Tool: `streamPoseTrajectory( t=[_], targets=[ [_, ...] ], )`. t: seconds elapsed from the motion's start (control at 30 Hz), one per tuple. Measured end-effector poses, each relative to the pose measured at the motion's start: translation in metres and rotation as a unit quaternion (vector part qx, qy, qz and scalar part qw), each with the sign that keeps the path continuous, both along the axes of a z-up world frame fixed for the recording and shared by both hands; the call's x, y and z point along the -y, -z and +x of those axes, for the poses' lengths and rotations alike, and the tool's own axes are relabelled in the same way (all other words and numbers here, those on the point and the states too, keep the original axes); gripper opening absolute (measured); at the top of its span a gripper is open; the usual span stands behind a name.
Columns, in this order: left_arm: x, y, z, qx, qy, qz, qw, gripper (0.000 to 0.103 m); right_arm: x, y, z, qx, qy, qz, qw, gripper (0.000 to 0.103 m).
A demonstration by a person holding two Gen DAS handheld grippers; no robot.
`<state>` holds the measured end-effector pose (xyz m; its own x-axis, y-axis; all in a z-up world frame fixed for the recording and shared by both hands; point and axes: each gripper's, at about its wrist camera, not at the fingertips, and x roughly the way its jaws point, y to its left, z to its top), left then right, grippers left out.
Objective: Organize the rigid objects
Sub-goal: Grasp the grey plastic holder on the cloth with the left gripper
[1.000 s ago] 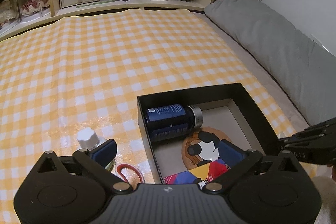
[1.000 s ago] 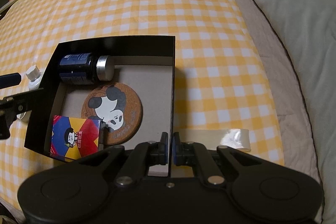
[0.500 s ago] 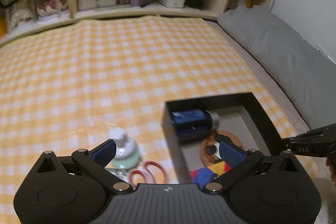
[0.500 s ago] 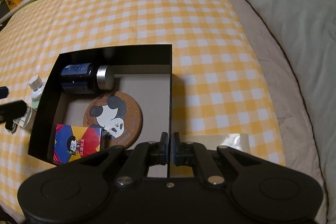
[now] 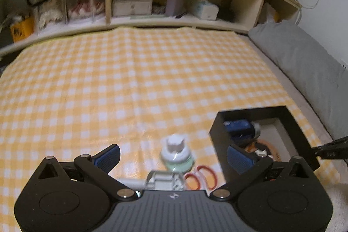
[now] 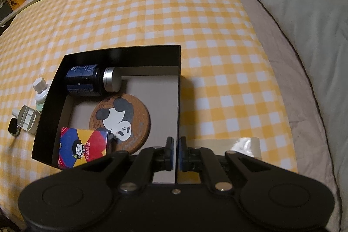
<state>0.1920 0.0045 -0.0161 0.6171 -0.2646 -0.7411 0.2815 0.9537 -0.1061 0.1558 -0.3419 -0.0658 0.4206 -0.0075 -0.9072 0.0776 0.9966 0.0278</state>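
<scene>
- Yellow-and-white checked cloth [image 5: 134,79] covers the bed; wooden shelf [image 5: 152,21] along the far edge, grey pillow [image 5: 304,62] at the right.
- Left wrist view: left tool [image 5: 174,152] stands wide open, nothing between its blue pads. Ahead of it, white-capped bottle [image 5: 177,153] stands upright on the cloth; red-handled scissors [image 5: 201,175] lie just beside it, and a white compartment piece [image 5: 164,179] sits nearer the camera. Black box [image 5: 295,129] lies to the right.
- Right wrist view: right tool [image 6: 175,156] is pinched onto the box's right wall, pads pressing either side. Inside the box: dark blue jar [image 6: 87,80] on its side in the far left corner, round panda coaster [image 6: 120,121] flat in the middle, colourful card box [image 6: 83,146] in the near left corner. Tape strip [image 6: 237,144] lies on the cloth just outside the box.
</scene>
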Motion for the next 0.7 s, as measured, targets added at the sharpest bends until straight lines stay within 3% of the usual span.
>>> streamPoseTrajectory(
  t=[0.37, 0.7],
  targets=[
    [-0.018, 0.065, 0.026, -0.113, -0.042, -0.019, 0.9926, 0.101, -0.001, 0.001, 0.000, -0.003, -0.001, -0.003, 1.000, 0.005],
    [0.003, 0.077, 0.022, -0.131, -0.023, -0.008, 0.9911, 0.078, -0.004, 0.004, 0.002, -0.009, -0.010, -0.003, 1.000, 0.012]
  ],
)
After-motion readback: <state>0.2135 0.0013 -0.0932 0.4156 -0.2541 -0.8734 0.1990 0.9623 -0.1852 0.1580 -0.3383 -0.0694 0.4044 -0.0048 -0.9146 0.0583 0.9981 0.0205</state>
